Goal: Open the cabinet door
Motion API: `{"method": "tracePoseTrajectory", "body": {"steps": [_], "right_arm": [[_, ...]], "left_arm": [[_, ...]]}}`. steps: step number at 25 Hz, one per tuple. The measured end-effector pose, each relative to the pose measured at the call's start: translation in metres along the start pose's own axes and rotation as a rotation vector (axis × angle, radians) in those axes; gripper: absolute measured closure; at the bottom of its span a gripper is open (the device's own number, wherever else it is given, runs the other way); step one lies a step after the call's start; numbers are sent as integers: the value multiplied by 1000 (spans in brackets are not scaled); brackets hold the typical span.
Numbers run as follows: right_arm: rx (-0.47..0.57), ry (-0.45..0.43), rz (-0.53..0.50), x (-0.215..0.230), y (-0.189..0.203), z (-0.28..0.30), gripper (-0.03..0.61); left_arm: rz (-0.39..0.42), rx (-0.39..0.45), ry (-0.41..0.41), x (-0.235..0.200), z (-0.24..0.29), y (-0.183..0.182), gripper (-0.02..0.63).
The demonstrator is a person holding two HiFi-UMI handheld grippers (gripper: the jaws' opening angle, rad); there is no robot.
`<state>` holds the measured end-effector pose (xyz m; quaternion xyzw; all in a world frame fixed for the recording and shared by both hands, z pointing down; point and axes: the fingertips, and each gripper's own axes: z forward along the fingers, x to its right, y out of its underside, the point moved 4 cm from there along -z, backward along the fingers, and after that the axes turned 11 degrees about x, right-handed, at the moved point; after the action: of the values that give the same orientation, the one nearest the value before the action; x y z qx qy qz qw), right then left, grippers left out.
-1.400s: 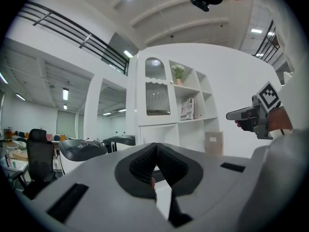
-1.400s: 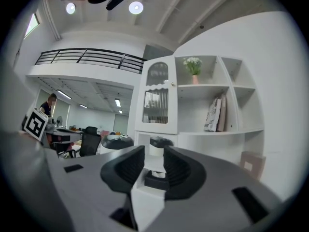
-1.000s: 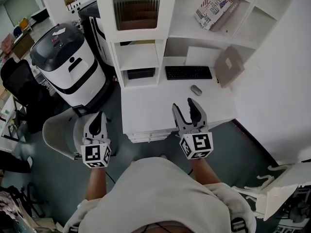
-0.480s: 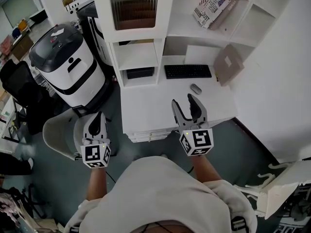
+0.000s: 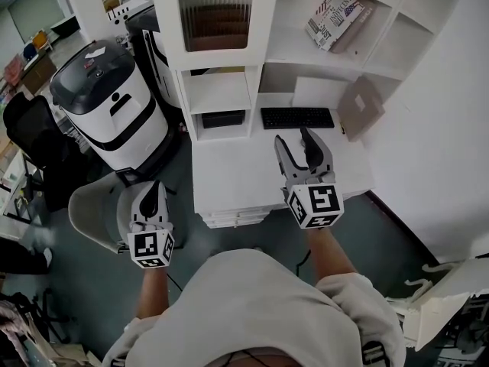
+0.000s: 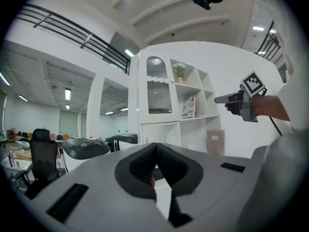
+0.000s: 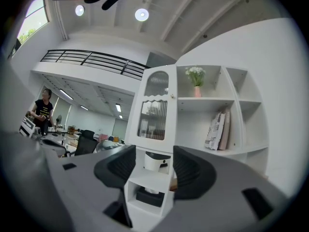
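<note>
1. Left claw: clenched, pads meeting, nothing between them. It is held off the left edge of the white desk surface, above a grey shell chair.
2. Right claw: released, jaws well apart, nothing between the pads. It is held over the near half of the surface and is aimed toward its far side.
3. White-and-black rounded machine: stands on the floor, left of the surface.
4. Black keyboard: lies at the far side of the surface, just beyond the right claw.
5. Brown card panel: leans at the far right corner of the surface.
6. White open shelving unit: rises from the back of the surface.
7. White-framed cabinet door with ribbed glass pane and arched top: set high above the far left corner of the surface. It sits closed in its frame, well apart from both claws.
8. Leaning printed books: on a shelf above the far side of the surface.
</note>
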<state>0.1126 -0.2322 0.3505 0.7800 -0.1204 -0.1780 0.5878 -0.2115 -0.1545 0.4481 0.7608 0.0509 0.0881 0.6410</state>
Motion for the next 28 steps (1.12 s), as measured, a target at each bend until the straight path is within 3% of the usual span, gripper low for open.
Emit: {"method": "tracePoseTrajectory", "body": {"steps": [28], "right_arm": [[146,-24,-167,34,-103,106,350]], "left_arm": [[-2,-10,-43,-8,-18,1,615]]}}
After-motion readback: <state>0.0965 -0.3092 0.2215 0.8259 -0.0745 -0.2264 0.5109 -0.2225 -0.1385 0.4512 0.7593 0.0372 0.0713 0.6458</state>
